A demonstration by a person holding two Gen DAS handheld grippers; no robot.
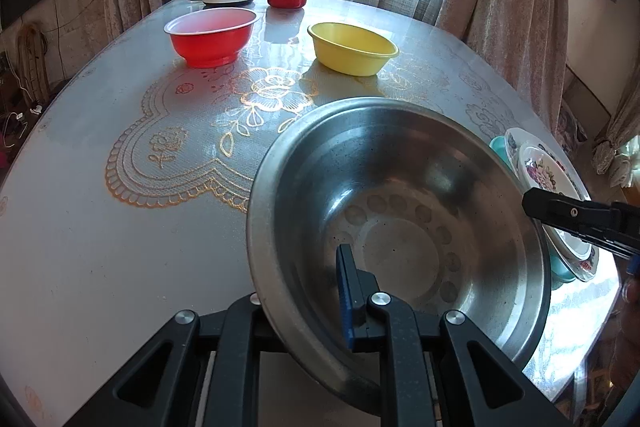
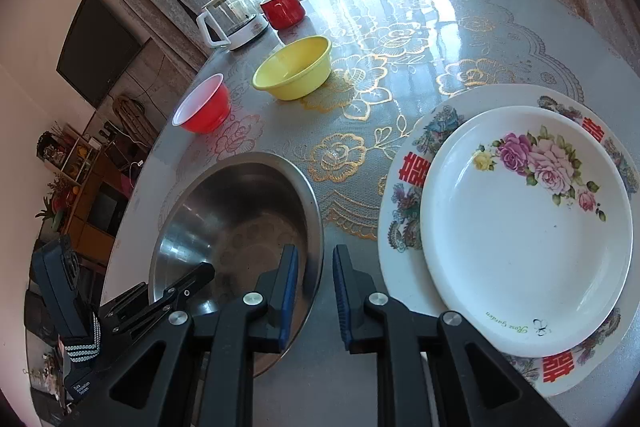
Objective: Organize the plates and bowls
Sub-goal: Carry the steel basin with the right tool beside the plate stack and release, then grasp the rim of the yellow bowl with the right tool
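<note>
Well — dull, scuffed steel bowl point(image 1: 400, 211)

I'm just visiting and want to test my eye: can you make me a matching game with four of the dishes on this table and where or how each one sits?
Things:
1. steel bowl
2. rose plate
3. yellow bowl
4. red mug

States:
A. beside the kettle at the far edge
B. rim pinched by the left gripper
C. stacked on a larger plate
D. alone on the table, between the red bowl and the plates

Pairs: 1-B, 2-C, 3-D, 4-A
</note>
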